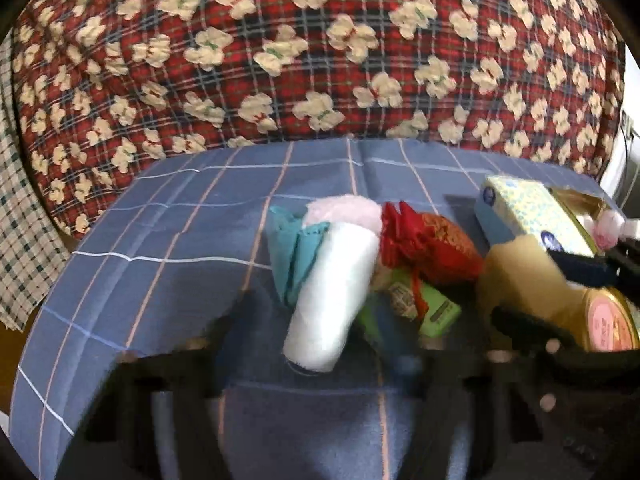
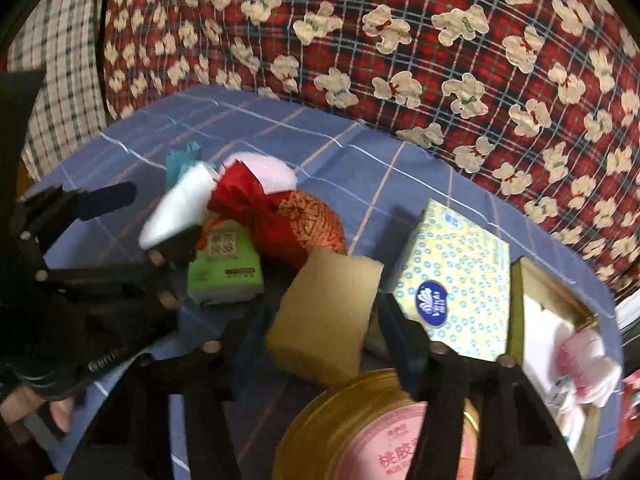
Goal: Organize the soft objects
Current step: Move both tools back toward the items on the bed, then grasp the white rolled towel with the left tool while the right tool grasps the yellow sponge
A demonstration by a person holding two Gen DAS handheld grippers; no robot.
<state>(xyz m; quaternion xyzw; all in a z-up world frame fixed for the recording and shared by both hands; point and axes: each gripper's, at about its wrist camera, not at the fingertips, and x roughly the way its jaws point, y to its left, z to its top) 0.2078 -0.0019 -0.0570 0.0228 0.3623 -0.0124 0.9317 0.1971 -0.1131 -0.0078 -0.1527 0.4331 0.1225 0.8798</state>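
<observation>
Since the soft things lie heaped together on the blue checked cloth (image 1: 180, 240), each pick has to isolate one item. In the left wrist view the left gripper (image 1: 320, 352) stands with its jaws partly apart around the near end of the white roll (image 1: 332, 296). Cloth shows on both sides, so nothing is pinched yet. The roll leans on a teal cloth (image 1: 288, 256) and a pink fluffy piece (image 1: 344, 208), with a red pouch (image 1: 428, 244) just beside it. The grip should probably land low on the roll, square across it, so the neighbours are not dragged along. In the right wrist view the right gripper (image 2: 312, 344) straddles the yellow sponge (image 2: 324, 316). One finger sits at the sponge's edge, the other is blurred, and I cannot tell whether the sponge is clamped. It lies between the green tissue pack (image 2: 224, 272) and the tissue box (image 2: 456, 272), just above the gold tin (image 2: 384, 432). A gentle mid-body squeeze and a straight lift seem wise, as foam can buckle and catch the box. The same view shows the left gripper's upper finger clear of the roll.
</observation>
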